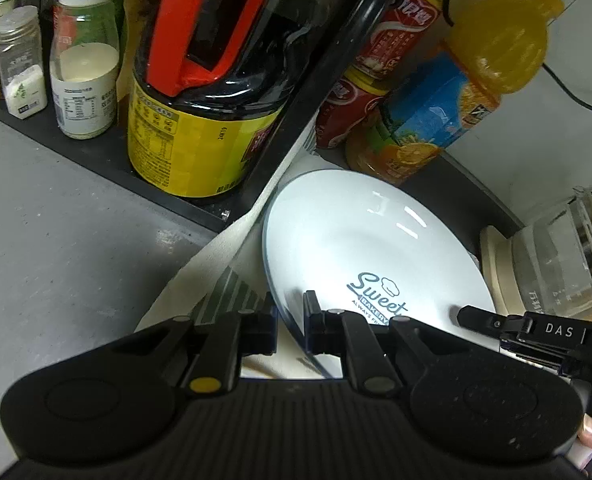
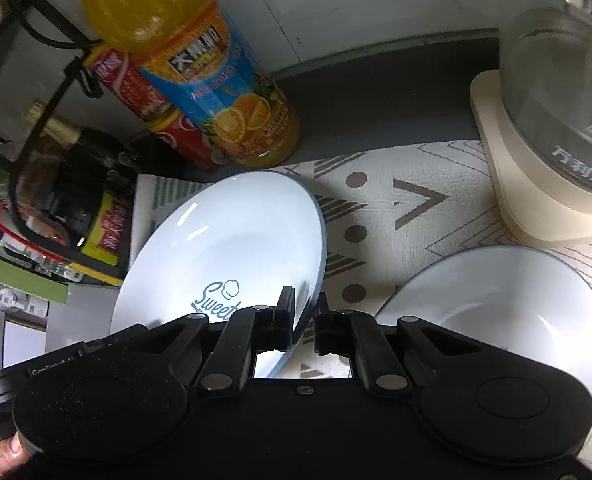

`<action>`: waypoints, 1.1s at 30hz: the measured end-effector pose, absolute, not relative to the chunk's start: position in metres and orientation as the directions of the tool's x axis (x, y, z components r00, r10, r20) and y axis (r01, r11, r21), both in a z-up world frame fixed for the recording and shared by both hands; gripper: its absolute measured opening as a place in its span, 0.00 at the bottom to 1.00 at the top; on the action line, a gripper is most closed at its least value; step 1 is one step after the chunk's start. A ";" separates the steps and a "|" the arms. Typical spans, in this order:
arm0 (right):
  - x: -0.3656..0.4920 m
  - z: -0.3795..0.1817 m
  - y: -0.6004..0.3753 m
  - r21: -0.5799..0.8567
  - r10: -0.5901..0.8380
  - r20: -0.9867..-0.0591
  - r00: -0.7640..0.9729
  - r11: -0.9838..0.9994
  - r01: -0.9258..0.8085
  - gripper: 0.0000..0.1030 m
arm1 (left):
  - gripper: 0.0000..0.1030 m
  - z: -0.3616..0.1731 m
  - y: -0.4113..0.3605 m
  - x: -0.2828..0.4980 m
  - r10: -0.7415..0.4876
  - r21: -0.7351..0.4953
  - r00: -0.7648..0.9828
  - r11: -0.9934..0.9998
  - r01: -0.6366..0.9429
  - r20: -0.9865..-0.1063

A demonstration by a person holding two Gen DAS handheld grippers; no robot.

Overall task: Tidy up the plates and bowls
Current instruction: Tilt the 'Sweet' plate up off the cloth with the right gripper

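Centrally, a white plate [image 1: 359, 240] printed "Sweet Bakery" is held tilted above a patterned mat [image 2: 407, 208] on the worktop [image 1: 56, 248]. Its near rim is clamped on one side by the fingers of the left gripper [image 1: 291, 320] and on the opposite side by those of the right gripper [image 2: 304, 312]. A white bowl [image 2: 507, 304] is seen on the mat beside it. An orange juice bottle [image 2: 200, 72] and red cans [image 1: 391, 36] are placed behind.
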State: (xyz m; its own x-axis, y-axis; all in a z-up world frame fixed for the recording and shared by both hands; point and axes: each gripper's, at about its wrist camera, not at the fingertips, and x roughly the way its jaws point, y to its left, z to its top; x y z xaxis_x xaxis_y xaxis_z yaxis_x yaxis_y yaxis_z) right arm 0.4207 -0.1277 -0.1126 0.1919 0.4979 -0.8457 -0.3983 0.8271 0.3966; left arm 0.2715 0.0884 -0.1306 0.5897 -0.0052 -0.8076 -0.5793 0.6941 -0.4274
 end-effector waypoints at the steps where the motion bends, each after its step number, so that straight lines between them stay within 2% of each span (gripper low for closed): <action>1: 0.417 -0.109 -0.128 0.389 0.496 -0.846 0.198 0.826 -0.408 0.08 | 0.10 -0.128 0.087 0.270 -0.007 -0.429 0.590 0.694 -0.579 -0.807; 12: 0.366 -0.066 -0.129 0.323 0.490 -0.836 0.248 0.804 -0.500 0.10 | 0.10 -0.098 0.076 0.229 -0.023 -0.447 0.622 0.717 -0.535 -0.782; 18: 0.346 -0.060 -0.140 0.354 0.517 -0.822 0.240 0.793 -0.495 0.11 | 0.10 -0.090 0.070 0.203 -0.039 -0.458 0.636 0.728 -0.511 -0.771; 33: 0.276 -0.049 -0.123 0.313 0.530 -0.822 0.207 0.725 -0.614 0.13 | 0.10 -0.080 0.082 0.135 0.004 -0.442 0.634 0.715 -0.542 -0.773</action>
